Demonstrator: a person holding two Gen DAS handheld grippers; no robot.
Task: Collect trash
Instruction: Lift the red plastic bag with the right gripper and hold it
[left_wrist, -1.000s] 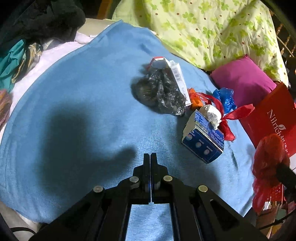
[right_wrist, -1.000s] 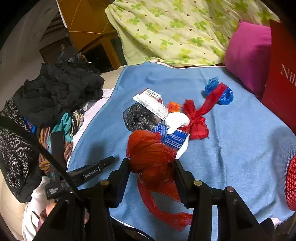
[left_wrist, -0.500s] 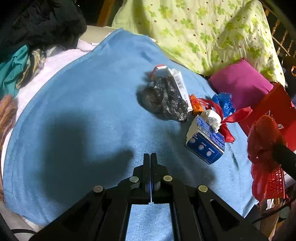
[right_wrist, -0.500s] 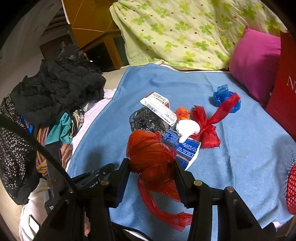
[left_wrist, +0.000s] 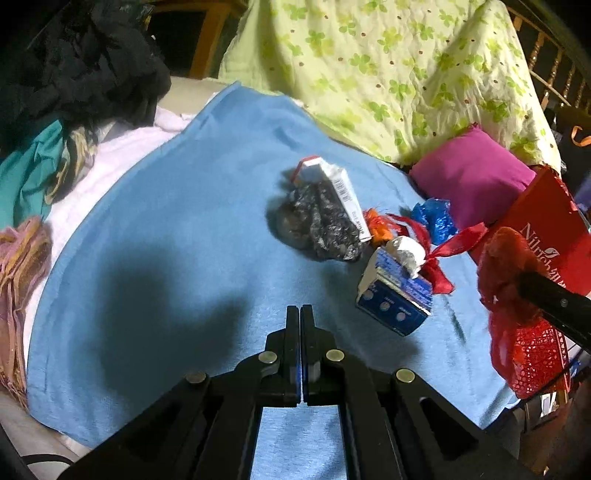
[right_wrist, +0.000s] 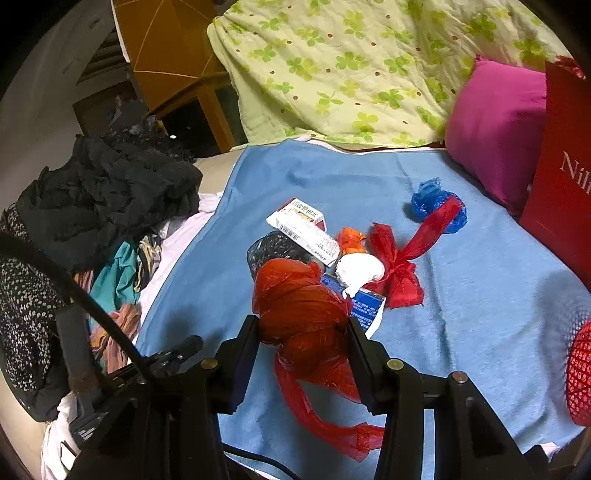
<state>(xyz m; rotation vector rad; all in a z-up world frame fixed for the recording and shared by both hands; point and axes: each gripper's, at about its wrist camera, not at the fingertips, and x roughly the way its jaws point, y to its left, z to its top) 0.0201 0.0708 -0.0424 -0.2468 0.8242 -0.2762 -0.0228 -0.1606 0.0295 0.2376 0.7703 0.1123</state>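
Observation:
My right gripper (right_wrist: 303, 325) is shut on a crumpled red plastic bag (right_wrist: 301, 310), held above the blue blanket (right_wrist: 461, 302); the bag also shows in the left wrist view (left_wrist: 506, 269). My left gripper (left_wrist: 300, 314) is shut and empty, above the blanket's near part (left_wrist: 166, 229). Trash lies in a cluster on the blanket: a black plastic bag (left_wrist: 317, 225), a white carton (left_wrist: 343, 192), a blue box (left_wrist: 395, 299) with white paper (left_wrist: 406, 251) on it, a red bag (right_wrist: 395, 266), an orange scrap (right_wrist: 351, 240) and a blue bag (right_wrist: 432, 199).
A red mesh basket (left_wrist: 535, 350) hangs off the blanket's right edge. A red paper bag (left_wrist: 543, 221) and a magenta pillow (left_wrist: 469, 177) stand at the right. A green floral quilt (left_wrist: 369, 74) lies behind. A clothes pile (left_wrist: 74, 81) is at the left.
The right gripper has carried the red bag a little up and back from the trash cluster. The left gripper has drifted slightly back; its jaws stay shut.

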